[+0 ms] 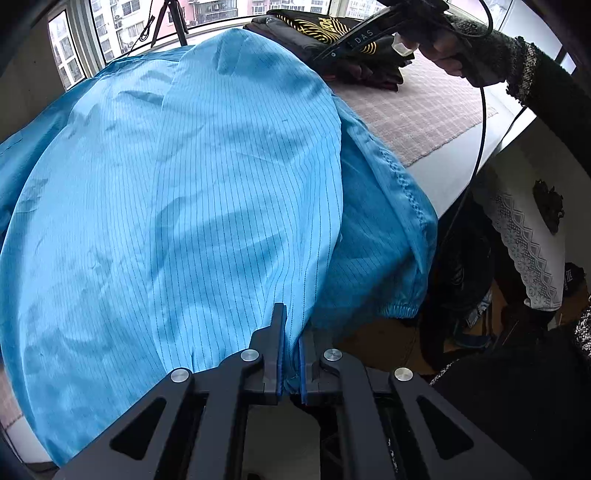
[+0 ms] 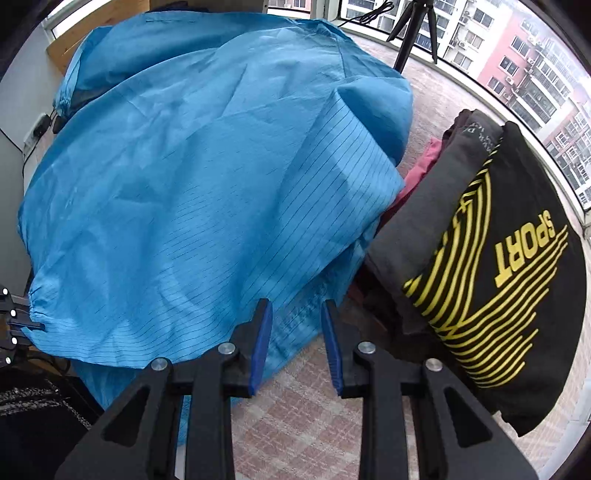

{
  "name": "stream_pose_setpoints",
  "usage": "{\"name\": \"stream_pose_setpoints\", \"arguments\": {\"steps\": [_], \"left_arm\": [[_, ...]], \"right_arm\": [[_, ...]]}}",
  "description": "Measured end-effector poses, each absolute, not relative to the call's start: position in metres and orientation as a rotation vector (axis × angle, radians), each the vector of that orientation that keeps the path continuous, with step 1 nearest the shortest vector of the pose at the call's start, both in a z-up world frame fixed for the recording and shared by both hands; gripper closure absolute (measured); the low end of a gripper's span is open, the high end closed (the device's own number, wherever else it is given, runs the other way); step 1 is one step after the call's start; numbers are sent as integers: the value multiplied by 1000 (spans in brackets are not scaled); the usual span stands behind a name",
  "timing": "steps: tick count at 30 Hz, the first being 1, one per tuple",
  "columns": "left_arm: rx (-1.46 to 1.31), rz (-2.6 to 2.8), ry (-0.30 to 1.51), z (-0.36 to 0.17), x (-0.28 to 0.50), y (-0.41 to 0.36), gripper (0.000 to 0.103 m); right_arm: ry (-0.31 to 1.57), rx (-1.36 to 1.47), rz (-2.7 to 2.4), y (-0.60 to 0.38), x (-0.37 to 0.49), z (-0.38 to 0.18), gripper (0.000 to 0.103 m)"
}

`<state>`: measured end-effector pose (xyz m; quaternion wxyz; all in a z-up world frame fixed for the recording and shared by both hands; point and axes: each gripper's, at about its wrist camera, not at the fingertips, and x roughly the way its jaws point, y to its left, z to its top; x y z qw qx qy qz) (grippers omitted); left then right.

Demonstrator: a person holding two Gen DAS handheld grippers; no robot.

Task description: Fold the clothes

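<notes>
On the table (image 1: 454, 177), over a pink checked cloth (image 1: 417, 110), lies a big blue striped garment (image 1: 207, 177). It is spread wide and full of soft wrinkles. One part is folded over the rest, and its right edge hangs off the near side of the table. A cuff with a stretchy band (image 1: 399, 308) hangs there too.

The left gripper (image 1: 291, 354) has its two fingers pressed together on the blue garment, pinching a bit of the cloth at the near edge. The cloth bunches up between the blue pads (image 1: 302, 369).

The right gripper (image 2: 297, 347) has its fingers apart. It holds nothing. Its tips sit just over the edge of the blue garment, with the checked cloth showing below. In the left view, a hand (image 1: 448, 55) holds this gripper up above the far side of the table.

Beside the blue garment is a pile of folded dark clothes (image 2: 424, 221). The top one is a black shirt (image 2: 517, 295) with yellow lines and the word SPORT. A tripod (image 2: 413, 26) stands by the window (image 2: 535, 74).
</notes>
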<state>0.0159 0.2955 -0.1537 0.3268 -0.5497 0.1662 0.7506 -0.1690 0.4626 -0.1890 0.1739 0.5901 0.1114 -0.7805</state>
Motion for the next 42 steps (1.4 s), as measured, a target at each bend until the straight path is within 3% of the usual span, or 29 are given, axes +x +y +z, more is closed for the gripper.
{"name": "stream_pose_setpoints", "arguments": {"steps": [8, 17, 19, 20, 24, 30, 33, 35, 36, 40, 42], "left_arm": [[-1486, 2066, 189, -149, -6, 262, 98], [-1456, 2101, 217, -142, 3, 270, 98], [-1455, 2079, 230, -140, 14, 277, 98], [-1455, 2067, 237, -139, 21, 279, 98], [-1479, 1937, 247, -148, 40, 299, 98], [-1457, 1738, 438, -180, 78, 357, 96], [-1460, 1764, 445, -179, 77, 356, 92], [-1474, 1795, 422, -175, 70, 347, 83], [-1479, 1813, 413, -172, 67, 342, 79], [-1489, 1864, 379, -166, 59, 326, 79], [-1484, 1864, 370, -163, 58, 323, 79]], "right_arm": [[169, 1712, -2119, 470, -152, -197, 87], [36, 1666, -2070, 432, -167, -225, 90], [32, 1705, -2185, 445, -181, -226, 101], [32, 1744, -2303, 460, -188, -222, 101], [-152, 1748, -2593, 518, -176, -187, 100], [-234, 1733, -2479, 530, -155, -177, 98], [-127, 1775, -2419, 514, -147, -191, 89], [-89, 1816, -2371, 504, -143, -202, 74], [-72, 1823, -2356, 499, -142, -206, 74], [-23, 1853, -2338, 489, -138, -218, 74], [-16, 1853, -2358, 492, -135, -219, 95]]}}
